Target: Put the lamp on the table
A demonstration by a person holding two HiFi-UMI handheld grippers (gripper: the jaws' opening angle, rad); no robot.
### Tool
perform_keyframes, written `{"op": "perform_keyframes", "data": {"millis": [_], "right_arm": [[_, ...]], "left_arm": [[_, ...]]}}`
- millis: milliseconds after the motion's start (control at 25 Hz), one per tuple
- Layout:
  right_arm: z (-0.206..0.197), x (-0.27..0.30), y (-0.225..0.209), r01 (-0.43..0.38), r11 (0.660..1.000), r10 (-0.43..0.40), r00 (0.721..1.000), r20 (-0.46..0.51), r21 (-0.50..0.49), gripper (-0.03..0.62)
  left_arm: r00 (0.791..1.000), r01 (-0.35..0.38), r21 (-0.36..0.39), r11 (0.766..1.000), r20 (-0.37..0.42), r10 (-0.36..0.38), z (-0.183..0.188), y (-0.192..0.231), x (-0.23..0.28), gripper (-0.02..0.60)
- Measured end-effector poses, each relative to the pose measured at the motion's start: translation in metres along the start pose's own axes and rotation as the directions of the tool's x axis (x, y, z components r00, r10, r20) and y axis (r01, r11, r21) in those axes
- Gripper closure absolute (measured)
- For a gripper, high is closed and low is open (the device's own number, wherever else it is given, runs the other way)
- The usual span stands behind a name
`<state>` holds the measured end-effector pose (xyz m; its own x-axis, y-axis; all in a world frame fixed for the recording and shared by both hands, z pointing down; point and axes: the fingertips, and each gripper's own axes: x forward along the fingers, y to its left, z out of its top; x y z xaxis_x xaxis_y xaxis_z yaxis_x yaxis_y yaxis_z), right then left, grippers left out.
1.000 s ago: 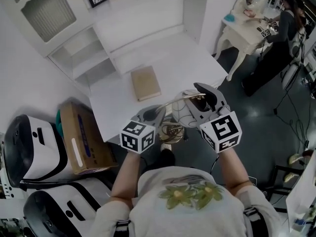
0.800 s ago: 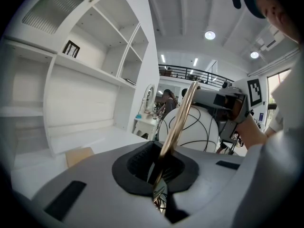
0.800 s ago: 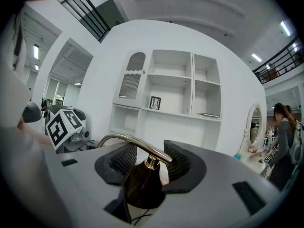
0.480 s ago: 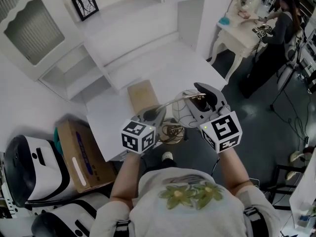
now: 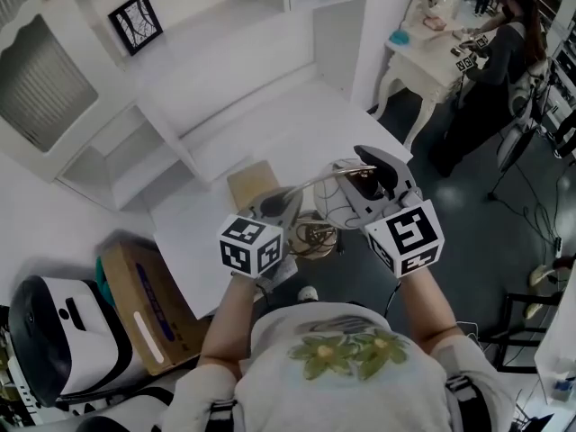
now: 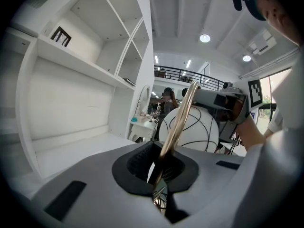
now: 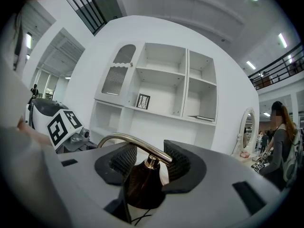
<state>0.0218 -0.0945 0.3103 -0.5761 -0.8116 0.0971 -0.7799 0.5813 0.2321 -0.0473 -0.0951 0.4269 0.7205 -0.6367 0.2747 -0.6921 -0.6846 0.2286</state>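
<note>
A white table [image 5: 297, 124] backed by open shelves fills the upper middle of the head view, with a tan book [image 5: 252, 183] near its front edge. The lamp [image 5: 335, 207] is held in the air at that edge, below and right of the book; the left gripper [image 5: 279, 207] clamps its brass arm [image 5: 315, 183], which rises rightward; the right gripper [image 5: 378, 176] pinches the dark cap over the globe; bare tabletop lies up-frame, right of the book.

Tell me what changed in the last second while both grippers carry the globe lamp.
The person has walked closer: the white table and the flat tan book slid toward the grippers, so the gold-armed lamp now reaches the table's near edge. Unchanged: left gripper clamps the gold arm, right gripper the dark cap.
</note>
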Motion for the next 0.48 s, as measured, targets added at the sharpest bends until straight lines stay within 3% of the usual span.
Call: {"op": "perform_keyframes", "data": {"millis": [480], "right_arm": [[-0.002, 0.02, -0.021, 0.055, 0.999, -0.055, 0.999, -0.004, -0.003, 0.399]], "left_arm": [[0.999, 0.035, 0.01, 0.999, 0.002, -0.035, 0.014, 0.02, 0.025, 0.554]]}}
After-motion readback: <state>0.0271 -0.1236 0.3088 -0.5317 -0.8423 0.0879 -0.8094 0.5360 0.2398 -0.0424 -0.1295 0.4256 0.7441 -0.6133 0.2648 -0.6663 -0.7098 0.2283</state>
